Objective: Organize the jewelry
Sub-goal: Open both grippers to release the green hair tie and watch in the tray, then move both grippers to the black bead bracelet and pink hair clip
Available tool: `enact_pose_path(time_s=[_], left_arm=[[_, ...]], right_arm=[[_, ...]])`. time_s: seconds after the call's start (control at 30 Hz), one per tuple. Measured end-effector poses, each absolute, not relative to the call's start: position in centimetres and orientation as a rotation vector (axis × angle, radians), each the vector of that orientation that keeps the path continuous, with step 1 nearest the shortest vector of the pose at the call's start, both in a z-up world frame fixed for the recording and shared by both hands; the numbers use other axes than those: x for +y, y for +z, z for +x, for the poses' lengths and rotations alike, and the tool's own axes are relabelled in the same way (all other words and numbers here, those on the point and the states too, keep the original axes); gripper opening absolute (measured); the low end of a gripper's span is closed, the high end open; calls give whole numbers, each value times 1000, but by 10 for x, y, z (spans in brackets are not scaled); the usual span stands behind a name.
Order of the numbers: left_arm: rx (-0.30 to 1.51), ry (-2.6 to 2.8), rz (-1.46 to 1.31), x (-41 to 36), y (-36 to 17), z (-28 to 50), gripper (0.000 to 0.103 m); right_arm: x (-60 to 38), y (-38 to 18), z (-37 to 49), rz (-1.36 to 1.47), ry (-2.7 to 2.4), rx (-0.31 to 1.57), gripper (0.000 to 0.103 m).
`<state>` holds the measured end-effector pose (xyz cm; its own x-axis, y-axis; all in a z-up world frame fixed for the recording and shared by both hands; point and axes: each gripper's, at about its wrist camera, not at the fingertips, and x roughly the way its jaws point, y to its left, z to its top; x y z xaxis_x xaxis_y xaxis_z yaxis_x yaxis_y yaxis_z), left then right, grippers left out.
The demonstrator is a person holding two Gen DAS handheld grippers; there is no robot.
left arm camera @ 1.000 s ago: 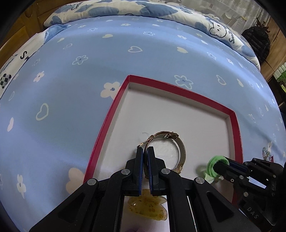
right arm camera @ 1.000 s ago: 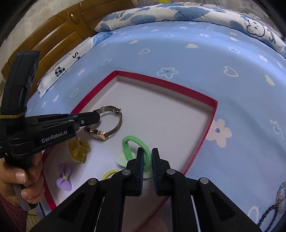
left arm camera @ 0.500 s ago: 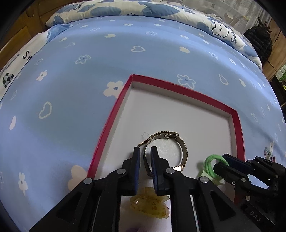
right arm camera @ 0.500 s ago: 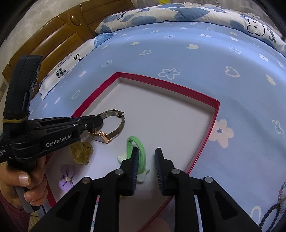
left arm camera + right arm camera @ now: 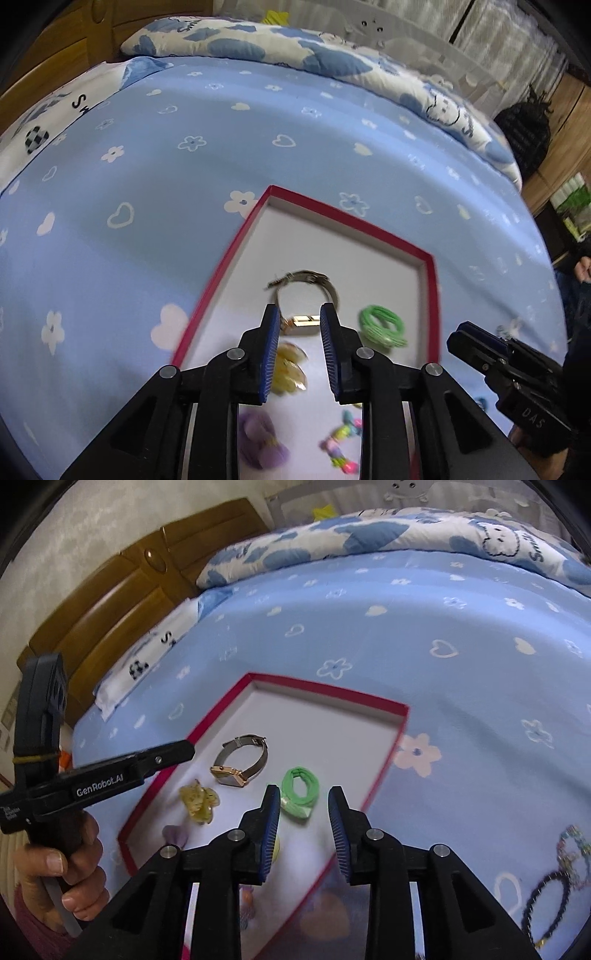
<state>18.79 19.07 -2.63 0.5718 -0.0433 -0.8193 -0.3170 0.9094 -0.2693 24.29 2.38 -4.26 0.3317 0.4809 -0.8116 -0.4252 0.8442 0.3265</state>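
Observation:
A red-rimmed white tray point(image 5: 236, 243) point(image 5: 332, 690) lies on the blue bed. In it lie a gold watch with a mesh band point(image 5: 306, 295) point(image 5: 240, 764), a green hair tie point(image 5: 382, 326) point(image 5: 299, 788), a yellow flower clip point(image 5: 290, 369) point(image 5: 197, 799), a purple bow point(image 5: 258, 439) point(image 5: 173, 834) and a multicoloured bead piece point(image 5: 341, 446). My left gripper point(image 5: 298, 321) is open and empty, raised just behind the watch. My right gripper point(image 5: 303, 801) is open and empty, raised behind the green hair tie.
A dark beaded bracelet point(image 5: 550, 897) lies on the sheet right of the tray. A blue-and-white quilt point(image 5: 295, 55) runs along the far side. A wooden headboard point(image 5: 122, 590) stands at the left. The left gripper's side shows in the right wrist view point(image 5: 110, 775).
Both grippers opened and let go: the watch and the green hair tie now lie in the tray. Both grippers pulled back and up from the tray.

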Motion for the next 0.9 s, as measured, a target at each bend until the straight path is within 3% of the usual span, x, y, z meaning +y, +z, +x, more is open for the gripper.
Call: enact_pose_path(time_s=[0.4, 0.9], left_arm=[[931, 79, -469, 155, -5, 136, 32], [981, -65, -376, 82, 5, 138, 38]], right_arm=[[-53, -10, 195, 143, 502, 1022, 35], [-162, 2, 151, 188, 318, 994, 39]])
